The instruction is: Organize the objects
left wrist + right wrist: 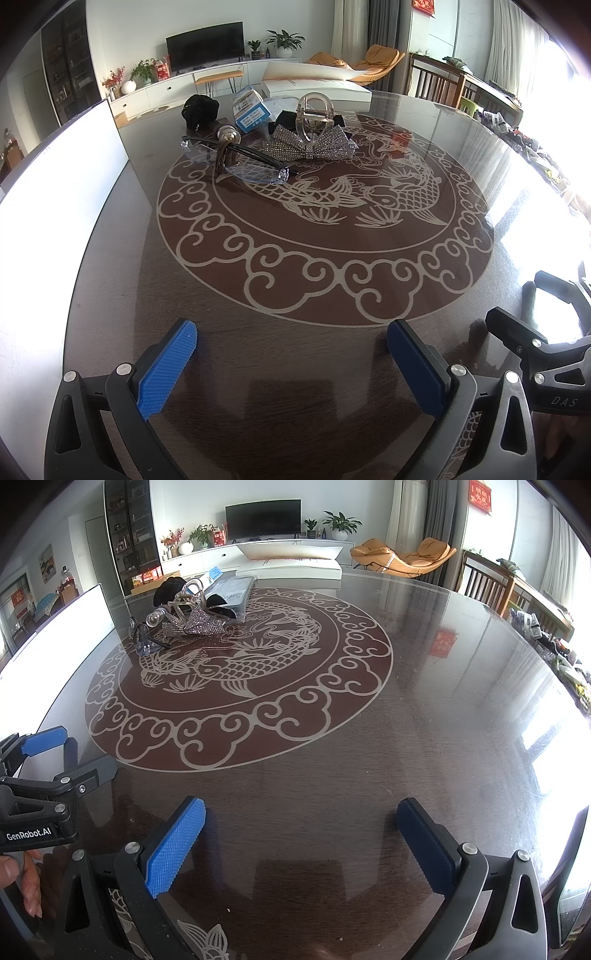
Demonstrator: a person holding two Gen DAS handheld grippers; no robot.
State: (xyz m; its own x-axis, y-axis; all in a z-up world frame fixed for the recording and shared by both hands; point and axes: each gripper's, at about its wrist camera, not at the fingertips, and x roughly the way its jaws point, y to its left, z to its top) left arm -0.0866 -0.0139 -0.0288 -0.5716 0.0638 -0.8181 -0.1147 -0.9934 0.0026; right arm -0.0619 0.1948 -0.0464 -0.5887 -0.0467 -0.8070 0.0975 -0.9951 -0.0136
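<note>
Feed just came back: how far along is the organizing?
Nothing looks done yet. The glasses, rhinestone bow, clear claw clip and blue box lie heaped together on the table. Left gripper and right gripper are open, empty. All sorting remains.

A living room with white walls. A dark television (263, 518) stands on a long white cabinet (229, 554), with potted plants (341, 524) at either end. An orange lounge chair (402, 557) sits beside grey and white curtains (417, 517). A tall dark shelf unit (129, 528) fills the left wall. Wooden chairs (484, 583) stand at the right, where bright daylight pours through the windows. A red hanging (480, 496) decorates the wall.
</note>
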